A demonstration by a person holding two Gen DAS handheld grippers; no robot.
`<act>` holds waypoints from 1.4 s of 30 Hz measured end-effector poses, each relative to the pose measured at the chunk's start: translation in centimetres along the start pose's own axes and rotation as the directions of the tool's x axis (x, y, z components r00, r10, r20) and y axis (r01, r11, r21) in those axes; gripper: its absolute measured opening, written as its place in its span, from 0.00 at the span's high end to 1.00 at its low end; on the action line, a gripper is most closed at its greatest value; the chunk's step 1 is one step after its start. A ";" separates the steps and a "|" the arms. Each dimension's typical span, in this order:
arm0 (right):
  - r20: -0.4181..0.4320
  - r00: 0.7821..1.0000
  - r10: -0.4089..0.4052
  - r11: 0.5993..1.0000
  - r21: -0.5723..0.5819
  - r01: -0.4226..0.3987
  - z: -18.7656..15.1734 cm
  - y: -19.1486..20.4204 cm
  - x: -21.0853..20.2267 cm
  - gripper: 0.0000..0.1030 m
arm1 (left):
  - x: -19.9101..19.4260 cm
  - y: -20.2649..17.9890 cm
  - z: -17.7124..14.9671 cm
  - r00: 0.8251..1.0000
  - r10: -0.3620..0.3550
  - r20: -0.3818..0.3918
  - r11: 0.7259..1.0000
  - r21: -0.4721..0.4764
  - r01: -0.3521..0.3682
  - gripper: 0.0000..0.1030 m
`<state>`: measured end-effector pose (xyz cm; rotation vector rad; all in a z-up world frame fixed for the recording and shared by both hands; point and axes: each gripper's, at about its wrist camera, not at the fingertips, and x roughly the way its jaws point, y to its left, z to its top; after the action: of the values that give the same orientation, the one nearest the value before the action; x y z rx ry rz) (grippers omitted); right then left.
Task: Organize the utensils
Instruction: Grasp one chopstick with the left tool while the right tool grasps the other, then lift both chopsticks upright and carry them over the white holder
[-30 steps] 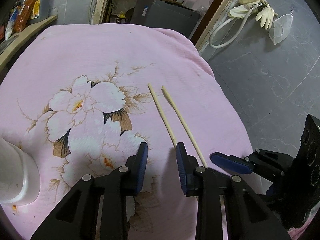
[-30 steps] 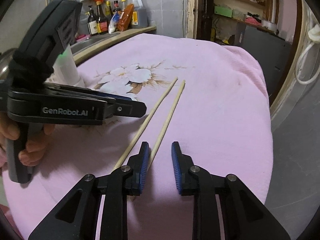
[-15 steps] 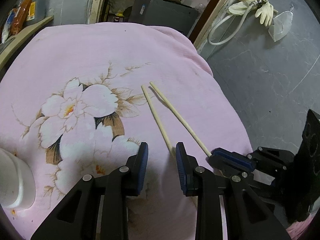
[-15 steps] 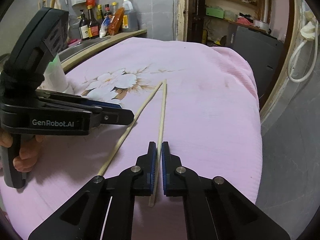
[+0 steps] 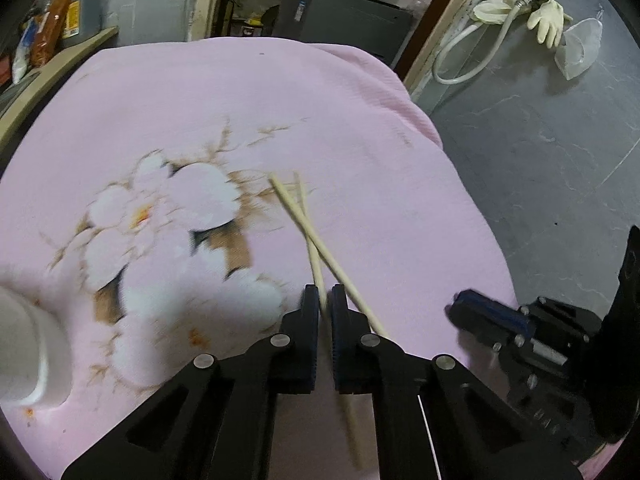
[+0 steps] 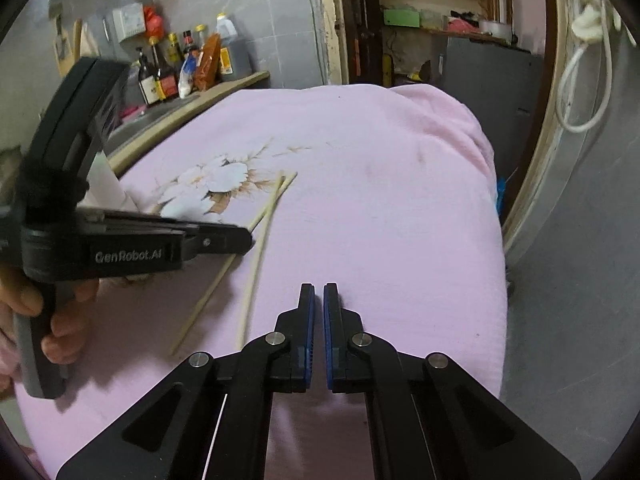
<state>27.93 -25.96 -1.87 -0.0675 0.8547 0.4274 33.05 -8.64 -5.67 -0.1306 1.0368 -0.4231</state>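
In the left wrist view a white cup (image 5: 24,344) sits at the lower left edge on the pink floral cloth (image 5: 360,128). At centre, the left claw (image 5: 325,300) is pinched on one chopstick (image 5: 313,256), crossed by the other chopstick (image 5: 344,272). Lower right, the right claw (image 6: 319,300) is nearly closed, holding nothing.

We see a table under a pink cloth (image 5: 360,128) with a flower print (image 5: 168,216). Floor (image 5: 560,140) is grey tile. A white hose (image 5: 468,68) and gloves (image 5: 540,8) lie on it. At the grey wall (image 6: 260,8), a counter (image 6: 192,100) holds bottles (image 6: 168,68). A doorway shows shelves (image 6: 432,8) and a dark cabinet (image 6: 492,80).
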 end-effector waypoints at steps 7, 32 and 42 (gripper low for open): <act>-0.009 0.995 0.104 0.994 0.038 -0.103 0.7 1.0 0.5 0.93 | -3.0 2.5 -2.1 0.999 0.031 0.009 0.999 -0.022 -0.031 0.98; -0.193 0.970 0.148 0.969 -0.169 -0.181 2.6 9.1 5.6 0.97 | -7.7 5.0 -6.4 0.996 0.084 0.042 0.996 -0.041 -0.083 0.98; 0.100 0.988 0.120 0.986 -0.125 -0.108 0.7 8.7 -0.5 0.97 | -9.9 4.3 -8.8 0.987 0.062 0.146 0.998 -0.032 -0.058 0.98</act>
<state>24.69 -17.99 -0.08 -0.1057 0.7287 0.5850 22.39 0.07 -3.44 -0.1524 0.8994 -0.3399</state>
